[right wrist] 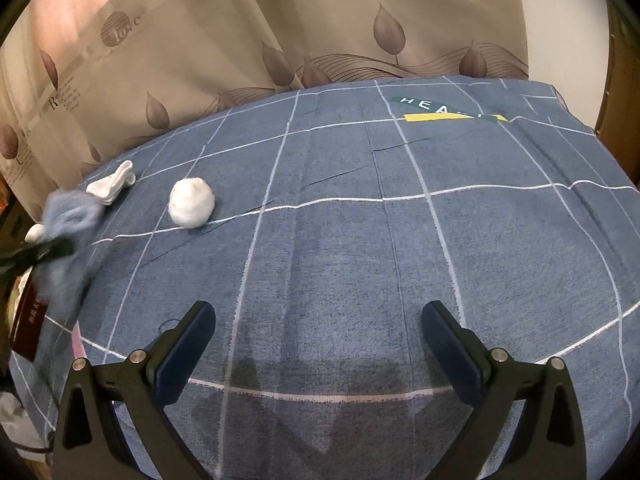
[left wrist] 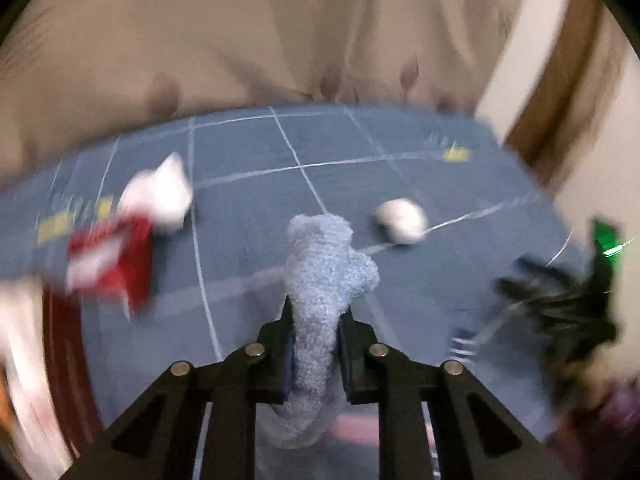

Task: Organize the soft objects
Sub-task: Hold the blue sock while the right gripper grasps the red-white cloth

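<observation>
Clamped between the left tool (left wrist: 318,354), low in the frame's centre, a fuzzy pale-blue sock (left wrist: 324,280) stands up from narrow jaws. Beyond it on the blue grid-lined bedsheet (right wrist: 340,240) lie a rolled white sock ball (right wrist: 192,202) and flat white socks (right wrist: 114,184) at upper left. Right tool (right wrist: 318,344) gapes wide, holding nothing.

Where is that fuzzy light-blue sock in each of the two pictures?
Left wrist view: light-blue sock at bottom centre, pinched between the left tongs.
Right wrist view: far left edge, blurred, hanging from the same tongs.
Shared landmark: the white rolled sock ball on the blue checked bedspread.
</observation>
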The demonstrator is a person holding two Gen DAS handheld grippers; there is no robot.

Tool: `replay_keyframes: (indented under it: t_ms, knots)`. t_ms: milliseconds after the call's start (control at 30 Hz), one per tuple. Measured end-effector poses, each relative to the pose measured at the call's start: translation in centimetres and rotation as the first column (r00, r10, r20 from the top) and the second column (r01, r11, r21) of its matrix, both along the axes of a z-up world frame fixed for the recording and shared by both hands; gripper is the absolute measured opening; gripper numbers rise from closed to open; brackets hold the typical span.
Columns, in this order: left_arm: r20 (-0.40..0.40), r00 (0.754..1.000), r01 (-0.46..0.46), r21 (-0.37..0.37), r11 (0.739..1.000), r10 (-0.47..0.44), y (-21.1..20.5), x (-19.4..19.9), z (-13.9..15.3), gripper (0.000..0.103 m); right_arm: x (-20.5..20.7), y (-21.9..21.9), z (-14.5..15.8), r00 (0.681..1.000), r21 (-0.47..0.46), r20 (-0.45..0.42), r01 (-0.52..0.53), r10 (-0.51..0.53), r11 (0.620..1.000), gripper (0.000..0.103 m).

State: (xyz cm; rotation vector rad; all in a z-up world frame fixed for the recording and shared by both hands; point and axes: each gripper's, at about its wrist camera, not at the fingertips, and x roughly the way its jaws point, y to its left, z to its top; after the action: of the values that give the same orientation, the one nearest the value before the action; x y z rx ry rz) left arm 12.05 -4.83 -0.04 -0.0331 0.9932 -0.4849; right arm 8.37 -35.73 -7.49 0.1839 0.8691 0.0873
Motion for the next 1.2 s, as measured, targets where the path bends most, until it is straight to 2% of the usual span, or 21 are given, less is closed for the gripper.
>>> replay_keyframes:
  t_ms: [100, 133, 300, 400, 467, 500, 567, 600, 633, 667, 733, 767, 833, 967, 1033, 1067, 1133, 1200]
  knots:
    - [-0.033, 0.996, -0.083, -0.140, 0.987, 0.079, 2.0, -5.1, 0.4, 0.018, 0.1, 0.0, 0.0, 1.000, -0.005, -0.004, 0.001, -0.001, 1.000, 0.102]
    - [-0.033, 0.995, -0.101, -0.162, 0.982, 0.097, 2.5, -6.6, 0.5, 0.018, 0.1, 0.1, 0.0, 1.000, -0.007, -0.004, 0.002, -0.002, 1.000, 0.102]
    - [-0.051, 0.986, -0.167, -0.230, 0.959, 0.159, 5.0, -12.7, 0.1, 0.018, 0.3, 0.3, -0.1, 1.000, -0.027, -0.014, 0.003, -0.004, 1.000, 0.102]
    - [-0.061, 0.979, -0.206, -0.279, 0.938, 0.197, 6.3, -14.8, 0.1, 0.018, 0.3, 0.5, -0.2, 1.000, -0.044, -0.019, 0.002, -0.003, 0.999, 0.102]
    - [-0.054, 0.974, -0.226, -0.309, 0.924, 0.220, 7.7, -15.9, 0.2, 0.018, -0.4, 0.3, 0.5, 1.000, -0.024, 0.027, -0.010, 0.010, 1.000, 0.103]
    - [-0.047, 0.974, -0.226, -0.316, 0.922, 0.223, 8.1, -16.3, 0.4, 0.018, -0.7, 0.6, 0.9, 0.998, -0.014, 0.051, -0.034, 0.035, 0.999, 0.103]
    - [-0.019, 0.973, -0.225, -0.318, 0.921, 0.231, 8.7, -17.0, 0.6, 0.018, -0.8, 3.2, 2.5, 0.977, 0.023, 0.070, -0.203, 0.201, 0.979, 0.103]
    - [-0.009, 0.973, -0.221, -0.317, 0.922, 0.230, 8.9, -17.3, 0.7, 0.018, -0.7, 4.9, 3.3, 0.959, 0.006, 0.070, -0.275, 0.274, 0.961, 0.102]
    - [-0.004, 0.973, -0.220, -0.317, 0.923, 0.230, 9.2, -17.5, 0.7, 0.018, -0.8, 7.3, 4.6, 0.930, -0.045, 0.085, -0.355, 0.358, 0.934, 0.102]
    - [-0.007, 0.972, -0.223, -0.323, 0.920, 0.233, 9.5, -17.7, 0.6, 0.018, -1.0, 10.5, 6.4, 0.879, -0.108, 0.114, -0.452, 0.463, 0.885, 0.102]
    - [-0.020, 0.970, -0.234, -0.356, 0.905, 0.244, 10.3, -17.8, 0.5, 0.018, -0.8, 15.2, 8.7, 0.782, -0.171, 0.132, -0.587, 0.609, 0.792, 0.102]
    - [-0.027, 0.969, -0.240, -0.364, 0.900, 0.247, 10.5, -17.8, 0.4, 0.018, -0.4, 17.7, 9.5, 0.738, -0.211, 0.121, -0.635, 0.664, 0.743, 0.102]
    - [-0.037, 0.965, -0.255, -0.372, 0.893, 0.260, 11.2, -17.7, 0.3, 0.018, 1.1, 22.8, 10.4, 0.671, -0.306, 0.064, -0.691, 0.739, 0.654, 0.102]
    - [-0.050, 0.959, -0.276, -0.387, 0.880, 0.279, 12.2, -18.0, 0.2, 0.018, 4.2, 30.6, 10.0, 0.573, -0.428, -0.038, -0.749, 0.818, 0.505, 0.102]
    - [-0.059, 0.958, -0.279, -0.404, 0.871, 0.279, 12.6, -17.9, 0.1, 0.018, 5.0, 34.4, 8.4, 0.521, -0.540, -0.109, -0.746, 0.847, 0.390, 0.101]
    - [-0.060, 0.958, -0.280, -0.402, 0.872, 0.280, 12.6, -17.9, 0.1, 0.018, 4.7, 35.3, 7.7, 0.508, -0.574, -0.132, -0.739, 0.851, 0.351, 0.100]
    - [-0.059, 0.956, -0.287, -0.389, 0.875, 0.288, 12.8, -18.0, 0.0, 0.019, 5.1, 37.4, 5.8, 0.468, -0.665, -0.192, -0.708, 0.863, 0.236, 0.095]
    - [-0.064, 0.955, -0.293, -0.380, 0.877, 0.291, 13.0, -17.8, -0.3, 0.019, 5.5, 38.7, 4.2, 0.444, -0.721, -0.237, -0.676, 0.864, 0.149, 0.092]
